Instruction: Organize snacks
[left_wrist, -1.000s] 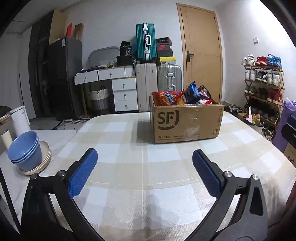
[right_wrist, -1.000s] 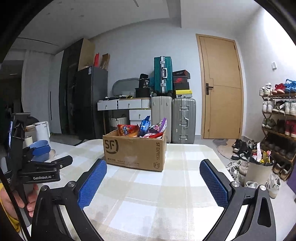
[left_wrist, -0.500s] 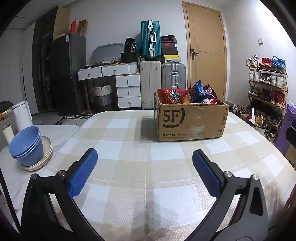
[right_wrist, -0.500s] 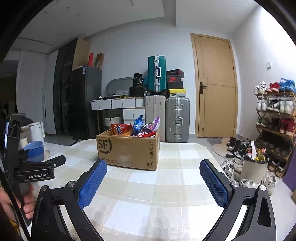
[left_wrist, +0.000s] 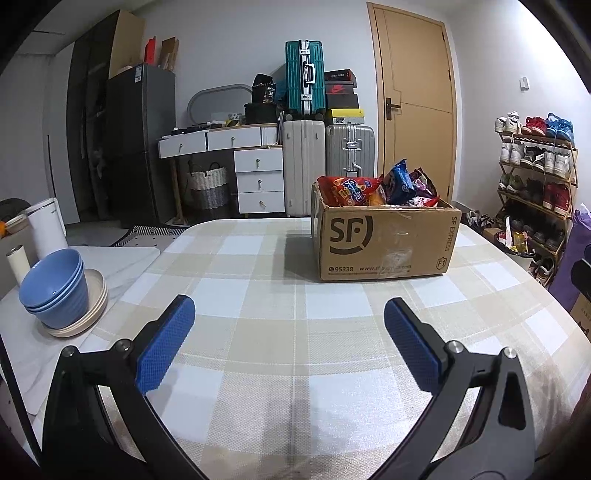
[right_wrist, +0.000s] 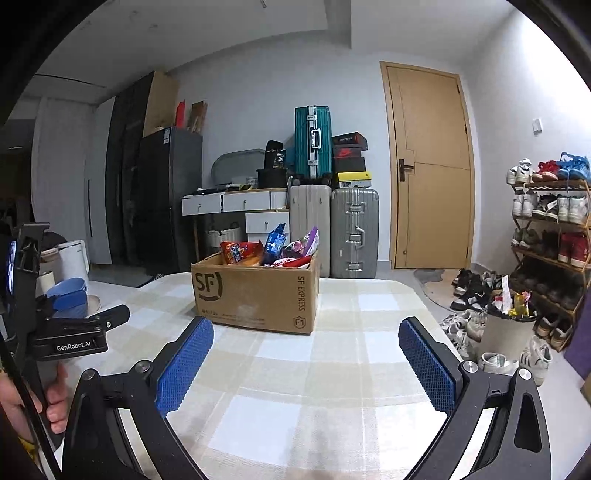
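Observation:
A brown cardboard box (left_wrist: 384, 243) printed "SF" stands on the far part of the checked tablecloth (left_wrist: 280, 332). It is filled with snack bags (left_wrist: 351, 190), red, blue and purple ones poking above its rim. The right wrist view shows the same box (right_wrist: 255, 291) and its snack bags (right_wrist: 273, 247) ahead and slightly left. My left gripper (left_wrist: 290, 336) is open over bare cloth, well short of the box. My right gripper (right_wrist: 306, 354) is open too, holding nothing, with the box just beyond its fingers. The left gripper's black body (right_wrist: 70, 332) and the hand holding it appear at that view's left edge.
Stacked blue bowls (left_wrist: 55, 288) on a cream plate, a white kettle (left_wrist: 46, 227) and a paper roll sit on a white side surface at left. Beyond the table are suitcases (left_wrist: 325, 166), drawers and a door. A shoe rack (right_wrist: 546, 251) and a bin (right_wrist: 506, 328) stand at right.
Both views have shifted slightly, so the box sits a little lower and nearer in frame. Both grippers stay open and empty.

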